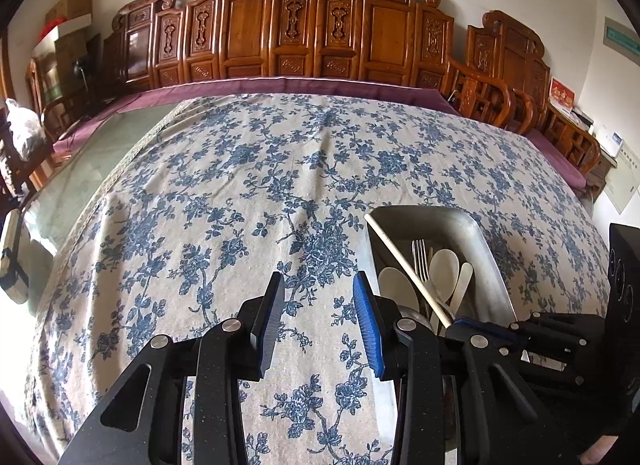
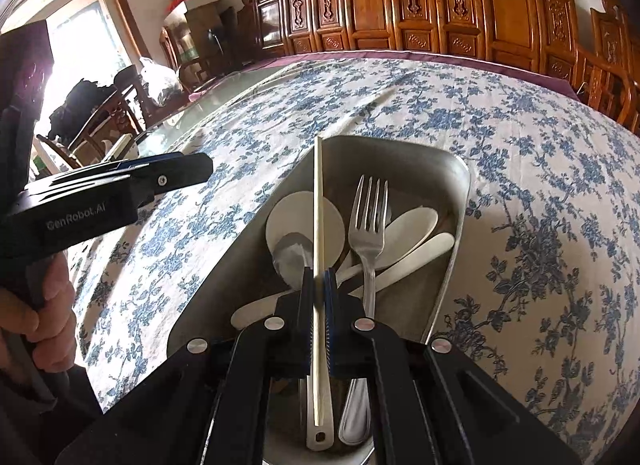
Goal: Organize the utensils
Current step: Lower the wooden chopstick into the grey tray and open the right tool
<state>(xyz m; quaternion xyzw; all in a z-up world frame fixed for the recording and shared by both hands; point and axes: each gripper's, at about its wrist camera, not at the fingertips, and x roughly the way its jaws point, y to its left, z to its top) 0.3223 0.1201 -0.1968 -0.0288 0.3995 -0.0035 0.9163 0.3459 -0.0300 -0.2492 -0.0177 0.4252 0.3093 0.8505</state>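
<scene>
Right gripper (image 2: 319, 285), lower centre: pinching one chopstick (image 2: 318, 201), long axis pointing up-frame over the metal tray (image 2: 460, 185). Left gripper (image 1: 319, 317): spread, empty, left of tray.

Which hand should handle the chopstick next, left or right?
Right. The right gripper is already shut on the chopstick above the metal tray. The left gripper is open and empty over the bare tablecloth beside the tray.
</scene>
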